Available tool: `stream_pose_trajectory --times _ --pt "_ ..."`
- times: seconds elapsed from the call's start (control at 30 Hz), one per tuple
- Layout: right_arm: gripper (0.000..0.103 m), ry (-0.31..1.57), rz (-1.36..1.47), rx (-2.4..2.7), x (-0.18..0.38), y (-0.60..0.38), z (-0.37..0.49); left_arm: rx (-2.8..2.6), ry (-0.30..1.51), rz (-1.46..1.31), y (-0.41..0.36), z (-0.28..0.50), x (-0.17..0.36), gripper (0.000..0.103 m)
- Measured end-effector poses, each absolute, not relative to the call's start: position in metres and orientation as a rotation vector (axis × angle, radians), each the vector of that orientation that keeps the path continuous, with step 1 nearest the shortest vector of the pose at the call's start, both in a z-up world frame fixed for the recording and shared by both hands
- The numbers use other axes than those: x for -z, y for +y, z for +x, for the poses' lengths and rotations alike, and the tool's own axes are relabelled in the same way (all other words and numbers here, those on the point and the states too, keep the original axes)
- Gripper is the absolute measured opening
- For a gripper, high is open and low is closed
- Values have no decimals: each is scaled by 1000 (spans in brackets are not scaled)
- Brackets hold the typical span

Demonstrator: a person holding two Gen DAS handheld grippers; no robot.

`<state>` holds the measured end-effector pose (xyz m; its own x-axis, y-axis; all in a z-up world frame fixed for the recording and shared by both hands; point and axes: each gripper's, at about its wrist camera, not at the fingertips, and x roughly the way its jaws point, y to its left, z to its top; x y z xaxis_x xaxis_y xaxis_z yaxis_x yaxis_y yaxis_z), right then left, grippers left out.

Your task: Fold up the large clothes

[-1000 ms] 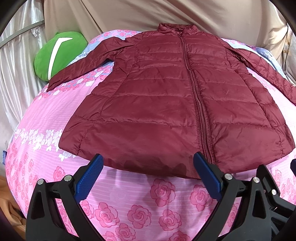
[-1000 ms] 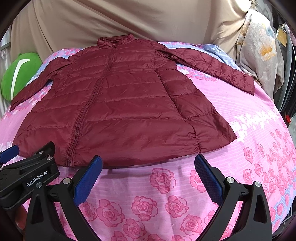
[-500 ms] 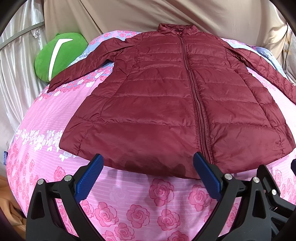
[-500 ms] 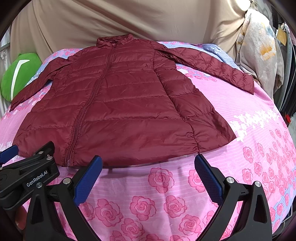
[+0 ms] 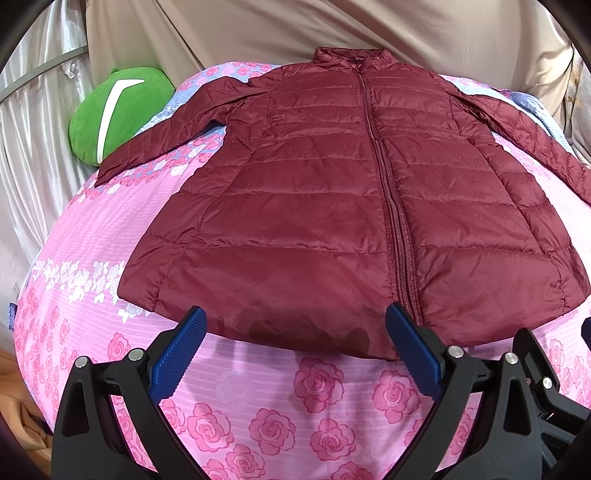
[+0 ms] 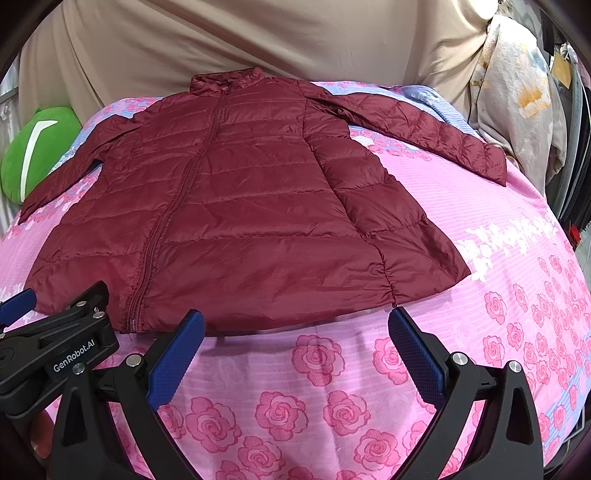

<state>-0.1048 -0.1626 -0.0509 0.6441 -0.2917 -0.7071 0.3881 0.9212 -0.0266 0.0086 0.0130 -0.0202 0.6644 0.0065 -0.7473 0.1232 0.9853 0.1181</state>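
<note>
A long maroon quilted jacket lies flat and zipped on a pink rose-print bed, collar far, hem near, both sleeves spread out to the sides. It also shows in the right wrist view. My left gripper is open and empty, hovering just short of the hem near the zipper's bottom. My right gripper is open and empty, just short of the hem's right part. The left gripper's body shows at the lower left of the right wrist view.
A green cushion lies at the bed's far left by the left sleeve cuff. Beige cloth hangs behind the bed. Floral fabric hangs at the far right. The pink sheet extends right of the jacket.
Both views have shifted very slightly; the grippers stay open near the hem and the jacket has not moved.
</note>
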Motion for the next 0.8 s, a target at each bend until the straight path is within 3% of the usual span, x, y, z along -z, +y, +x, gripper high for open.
stream_pose_trajectory --times 0.4,0.8 --pt "98 735 167 376 29 -205 -98 83 810 175 17 31 -1 95" --pt "98 664 444 668 7 -443 -50 27 740 192 11 106 -21 95"
